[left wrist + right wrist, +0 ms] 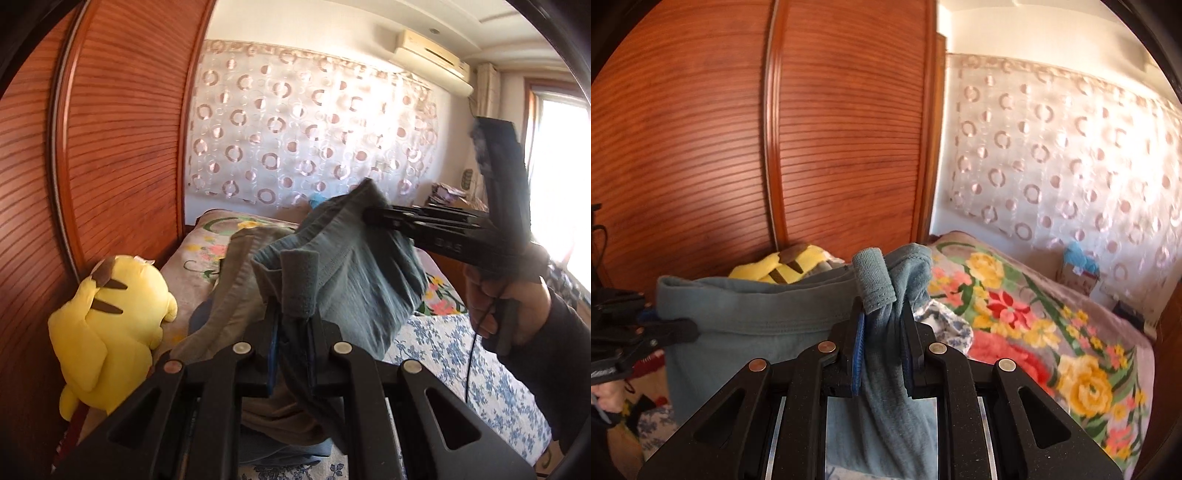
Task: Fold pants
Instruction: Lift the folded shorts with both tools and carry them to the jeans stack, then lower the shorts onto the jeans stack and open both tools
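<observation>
The grey-blue pants hang in the air above the bed, stretched between both grippers. My left gripper is shut on one corner of the waistband, whose belt loop sticks up between the fingers. My right gripper comes in from the right in the left wrist view and pinches the other corner. In the right wrist view my right gripper is shut on the pants, and the left gripper grips the far corner at the left edge.
A yellow plush toy sits against the wooden wardrobe. More clothes lie piled on the bed below the pants. A floral blanket and a blue-flowered sheet cover the bed. A patterned curtain hangs behind.
</observation>
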Available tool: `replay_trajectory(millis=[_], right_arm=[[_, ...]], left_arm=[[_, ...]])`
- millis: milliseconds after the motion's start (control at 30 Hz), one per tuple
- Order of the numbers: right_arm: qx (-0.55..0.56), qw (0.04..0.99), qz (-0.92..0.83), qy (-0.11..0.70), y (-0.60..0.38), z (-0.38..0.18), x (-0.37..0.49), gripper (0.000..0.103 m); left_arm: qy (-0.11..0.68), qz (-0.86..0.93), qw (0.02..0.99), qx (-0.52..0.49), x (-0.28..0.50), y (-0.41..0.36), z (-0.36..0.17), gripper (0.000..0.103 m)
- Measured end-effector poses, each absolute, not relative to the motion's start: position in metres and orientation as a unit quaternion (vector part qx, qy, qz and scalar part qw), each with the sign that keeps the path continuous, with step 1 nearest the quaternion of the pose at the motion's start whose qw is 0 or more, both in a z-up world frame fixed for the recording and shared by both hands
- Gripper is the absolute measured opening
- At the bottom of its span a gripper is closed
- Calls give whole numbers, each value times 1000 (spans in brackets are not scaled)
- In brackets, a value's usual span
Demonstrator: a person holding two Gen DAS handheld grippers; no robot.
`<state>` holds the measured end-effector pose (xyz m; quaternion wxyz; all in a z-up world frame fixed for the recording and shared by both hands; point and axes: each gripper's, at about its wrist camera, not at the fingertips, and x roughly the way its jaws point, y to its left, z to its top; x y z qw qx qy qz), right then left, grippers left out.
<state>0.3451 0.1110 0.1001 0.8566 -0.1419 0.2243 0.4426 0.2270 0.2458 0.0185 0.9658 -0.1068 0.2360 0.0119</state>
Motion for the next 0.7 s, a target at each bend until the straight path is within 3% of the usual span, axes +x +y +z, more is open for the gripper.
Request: replay_trajectory(millis=[533, 633, 700], right_arm=[[-217, 810, 505, 203, 226, 89, 354, 14], [-225, 812, 496, 212, 239, 82, 354, 18], [-226, 813, 489, 219, 242, 79, 354, 28]], left_arm=[[236, 54, 955, -168, 215, 268, -8, 10], [239, 53, 953, -180, 217, 272, -10, 10], [240, 50, 951, -186, 220, 276, -8, 11]])
